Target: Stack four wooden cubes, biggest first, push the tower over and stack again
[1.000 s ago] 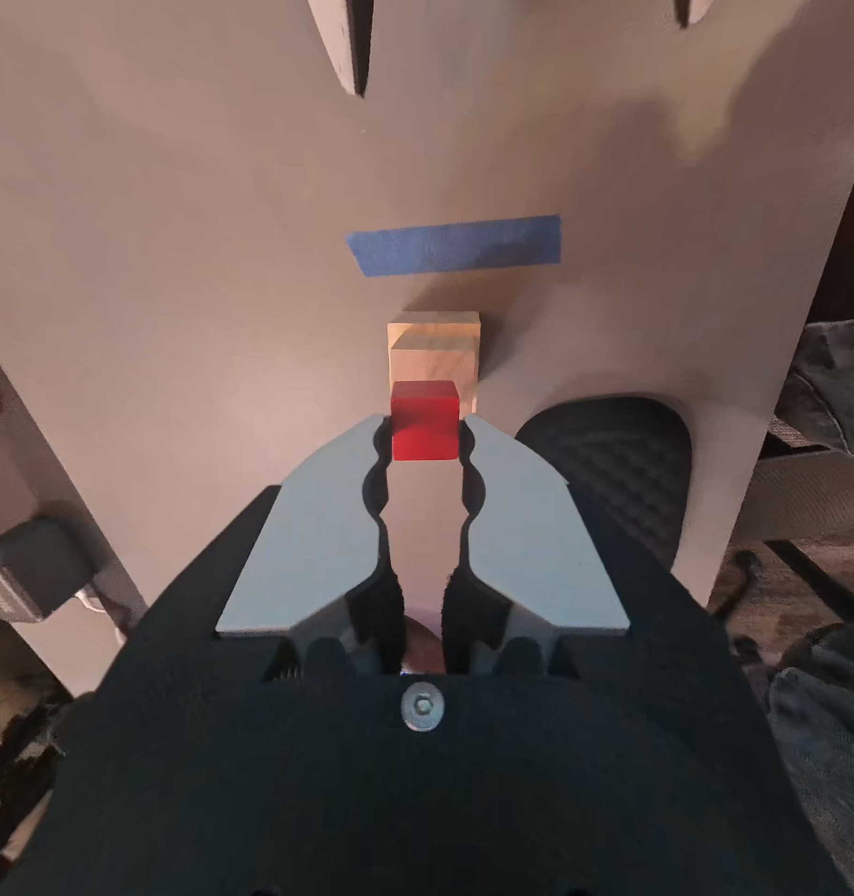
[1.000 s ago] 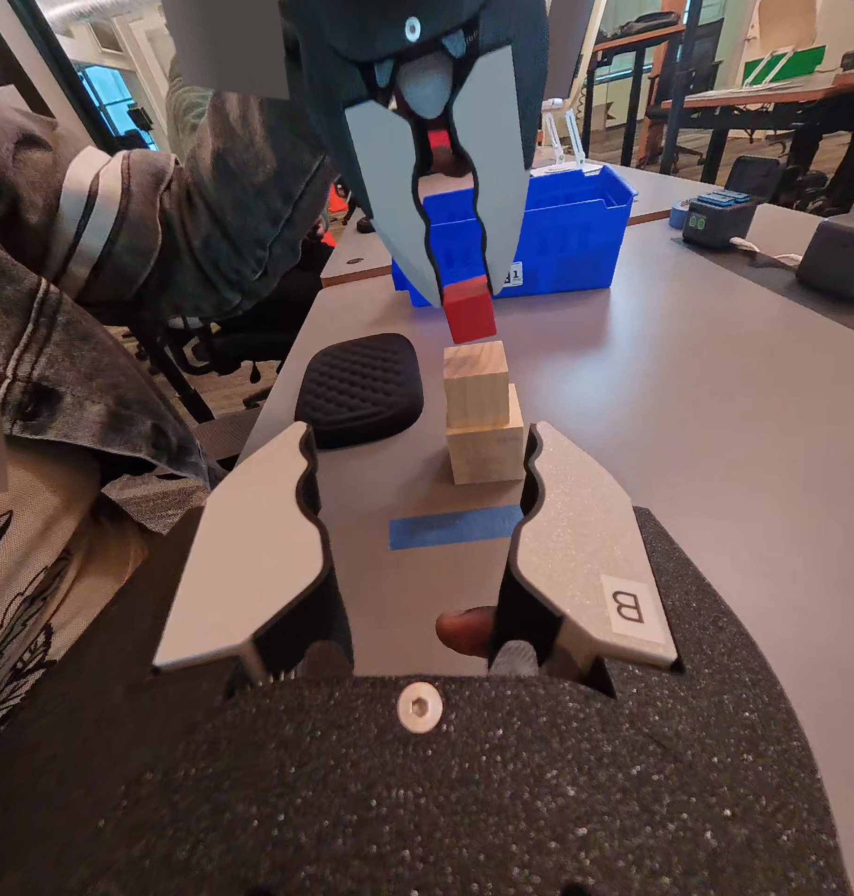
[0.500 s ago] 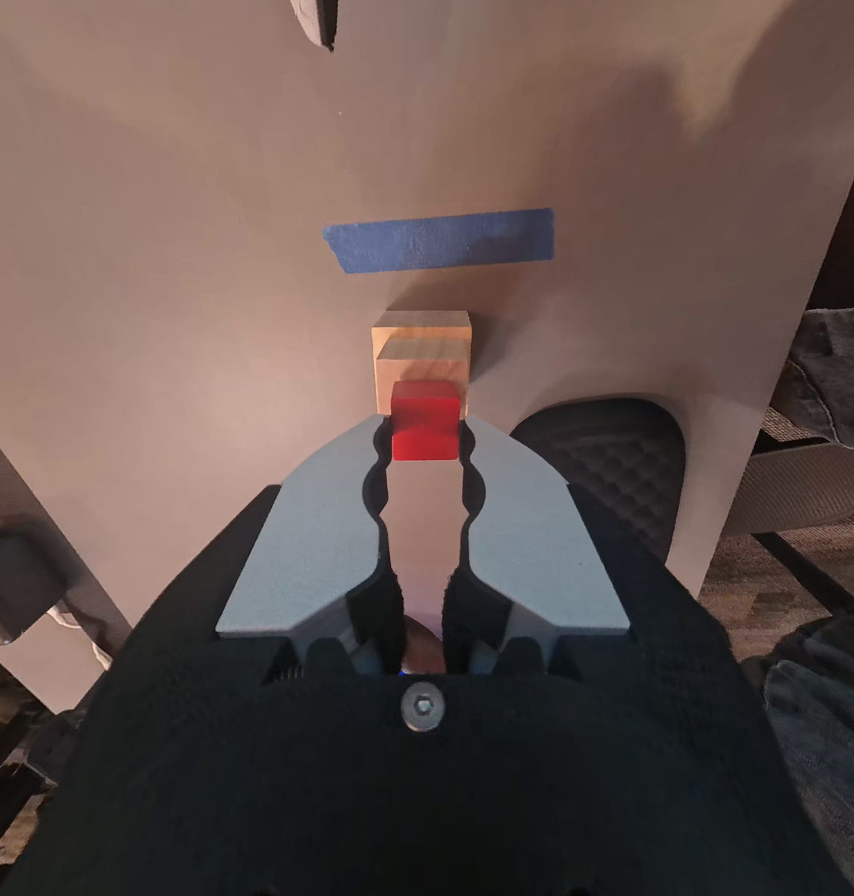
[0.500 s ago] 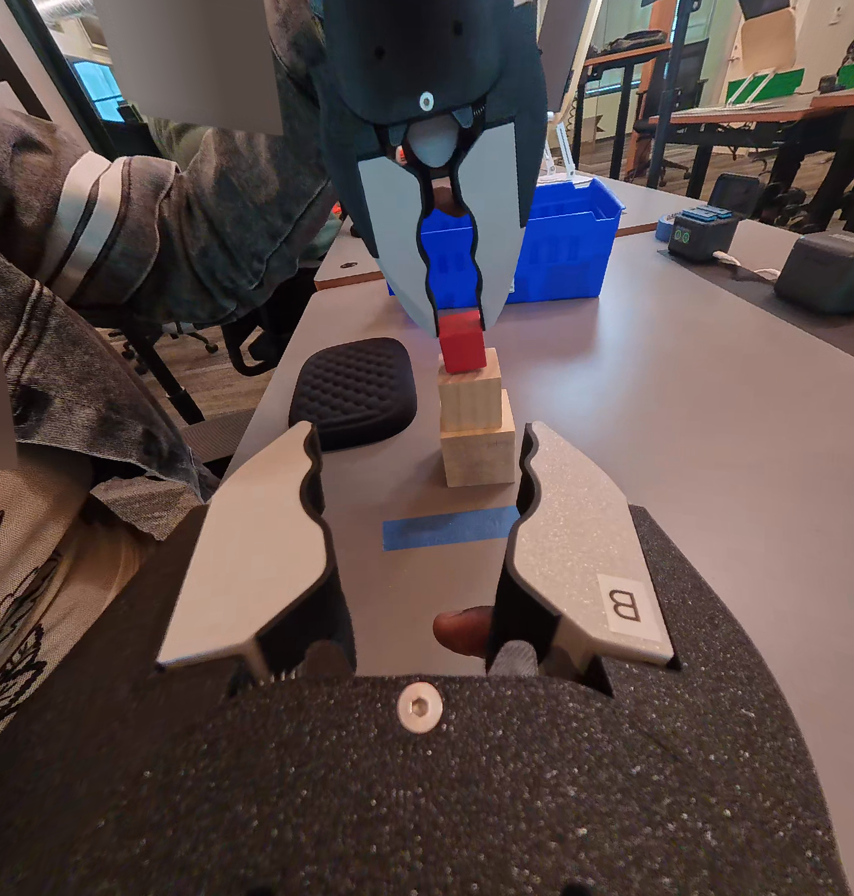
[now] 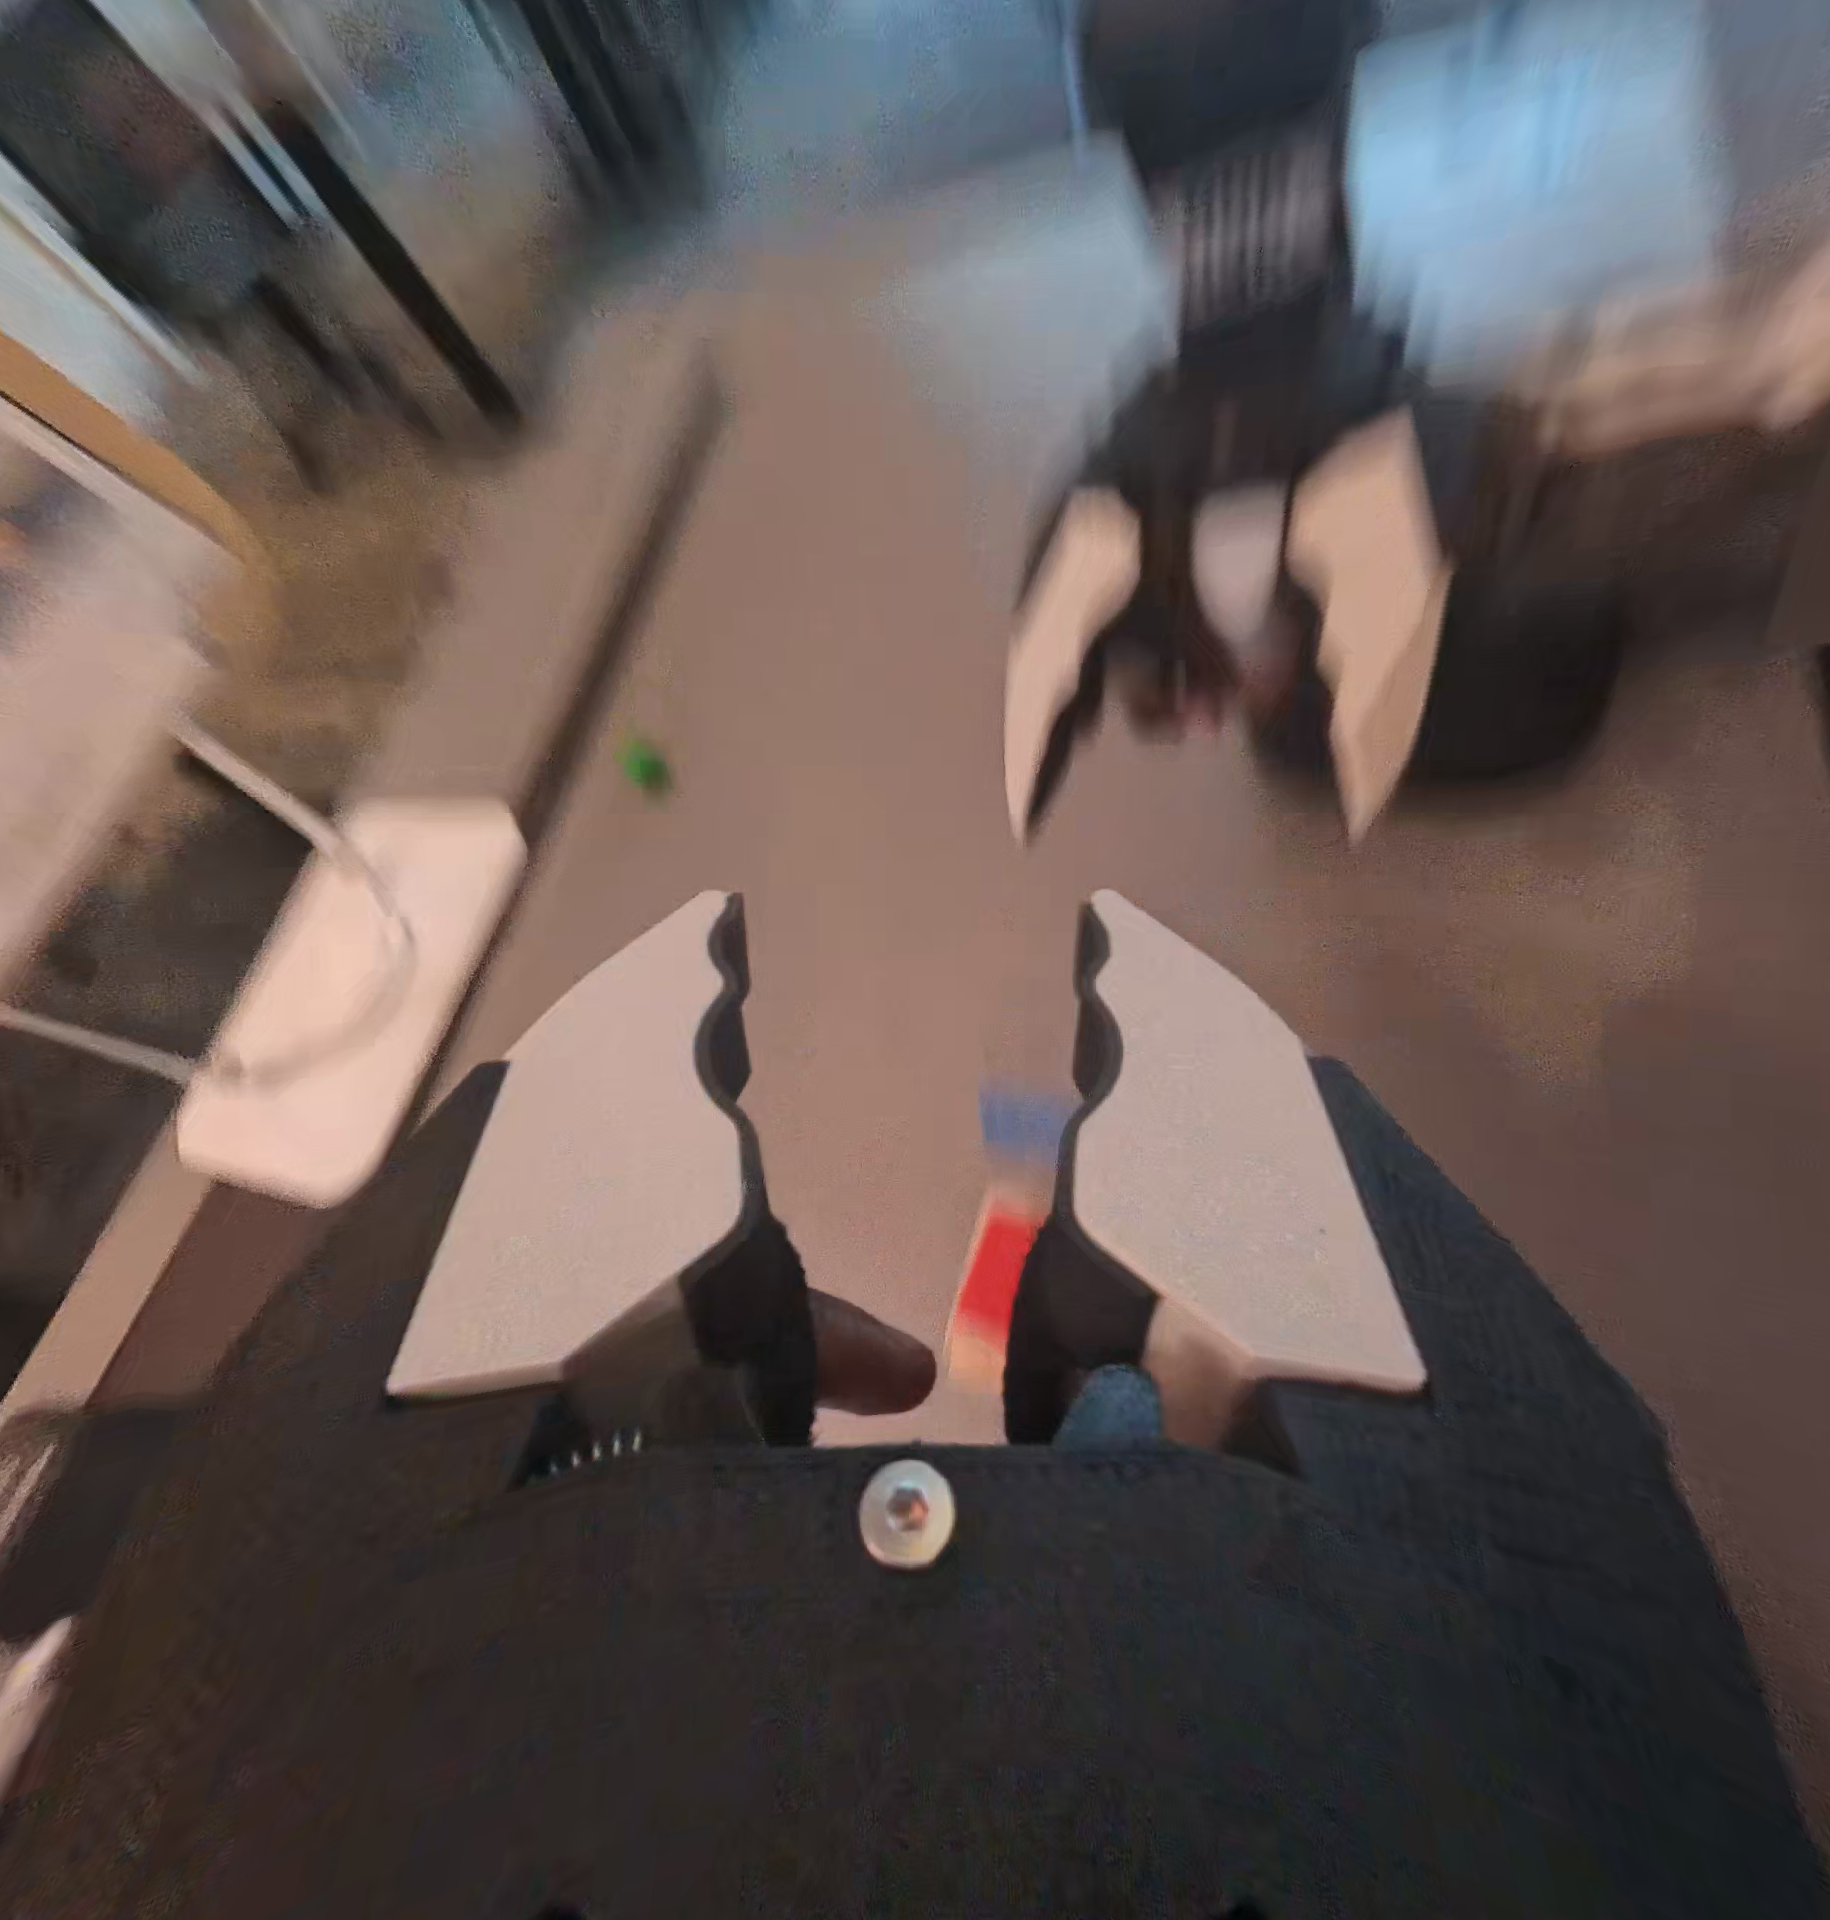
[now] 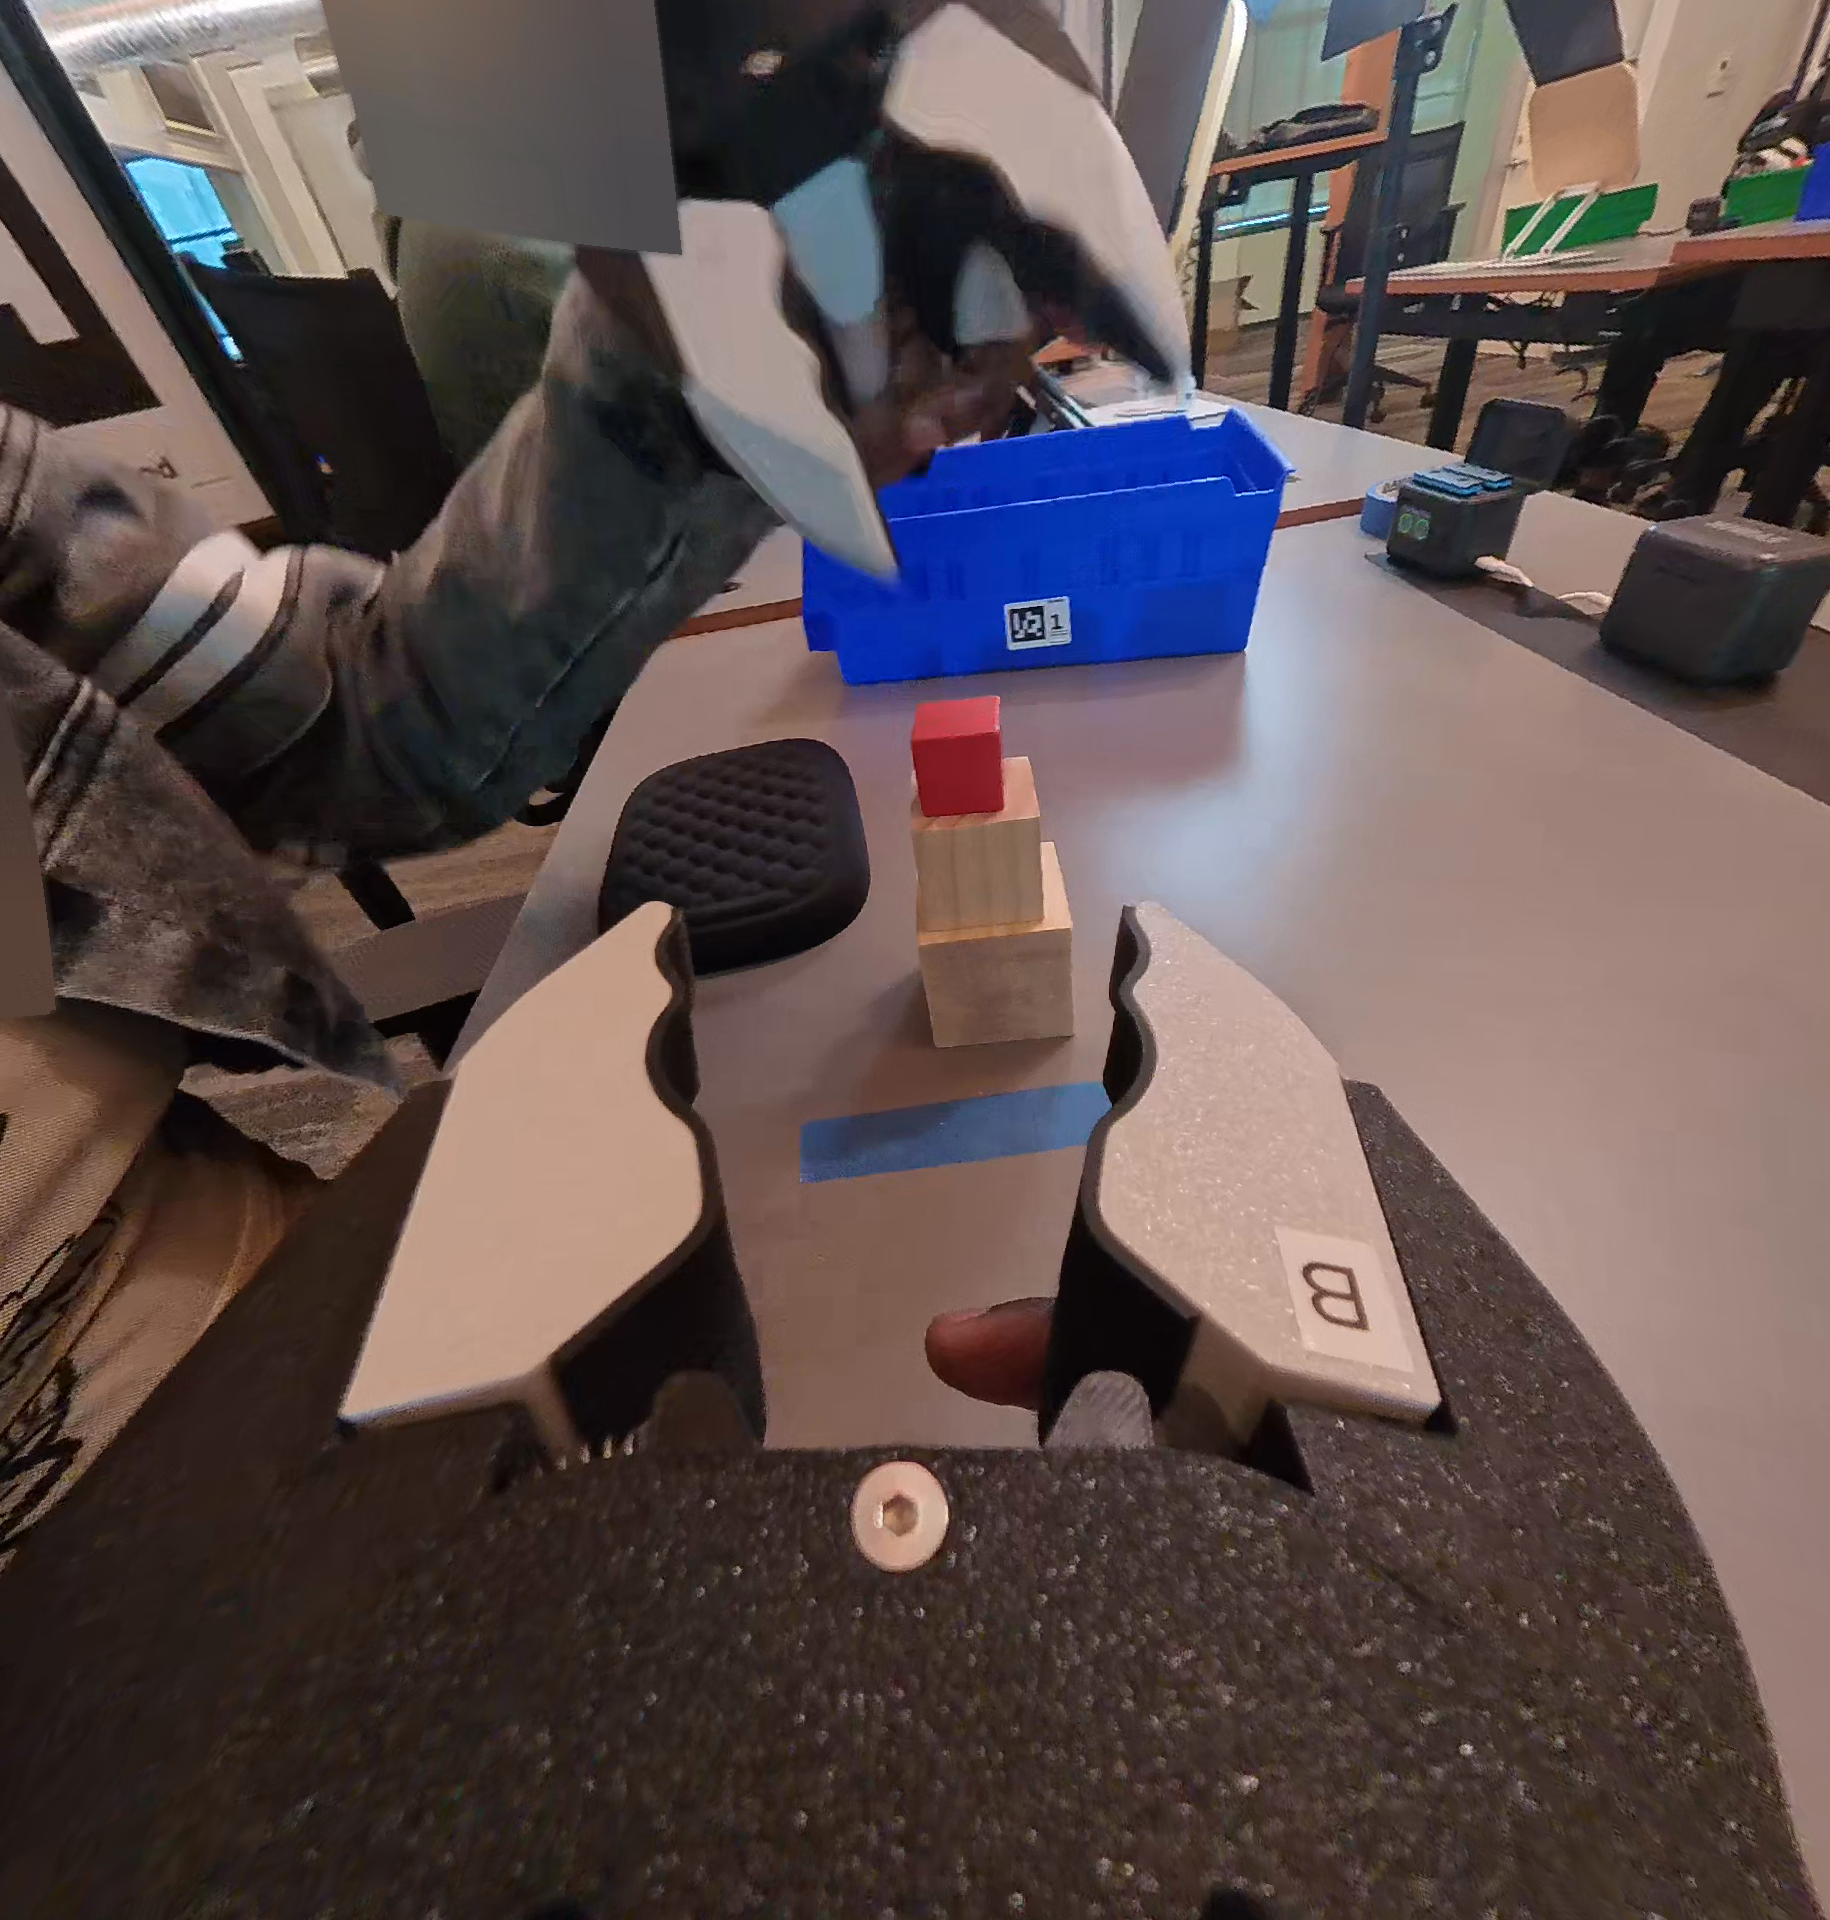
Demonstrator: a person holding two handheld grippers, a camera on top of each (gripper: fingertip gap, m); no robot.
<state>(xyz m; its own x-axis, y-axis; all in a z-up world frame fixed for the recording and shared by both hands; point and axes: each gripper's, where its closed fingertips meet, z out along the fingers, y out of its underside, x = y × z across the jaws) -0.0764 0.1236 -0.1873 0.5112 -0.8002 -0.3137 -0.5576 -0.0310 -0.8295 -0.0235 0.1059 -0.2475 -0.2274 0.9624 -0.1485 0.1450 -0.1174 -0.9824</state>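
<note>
Nearest in the right wrist view, the right gripper [image 6: 900, 914] was spread wide with nothing between its fingers, hovering low over the grey table [image 6: 1462, 935]. A fingertip showed at the base of its right finger. Between the fingers, on the tabletop, lay a strip of blue tape [image 6: 942, 1132].

Just past the tape stood the tower: a large wooden cube [image 6: 999, 987] on the table, a smaller wooden cube [image 6: 978, 868] on top of it, and a small red cube [image 6: 956, 756] on top of that, set toward the left edge. Three cubes were stacked, none touched by a gripper. A black padded rest [image 6: 734, 852] sat just left of the tower at the table edge.

Farther back stood a blue bin [image 6: 1046, 551] with a small label. The left gripper [image 6: 1036, 478] hung blurred above and left of it, well clear of the tower, fingers apart and nothing between them; a grey sleeve [image 6: 391, 644] led to it.

The left wrist view was heavily blurred. Its own fingers [image 5: 620, 1122] were spread over bare table; a sliver of red cube and blue tape showed beside its right finger. A small green thing [image 5: 646, 767] lay farther off on the table, possibly the fourth cube, too blurred to tell. Dark boxes [image 6: 1721, 603] sat far right.
</note>
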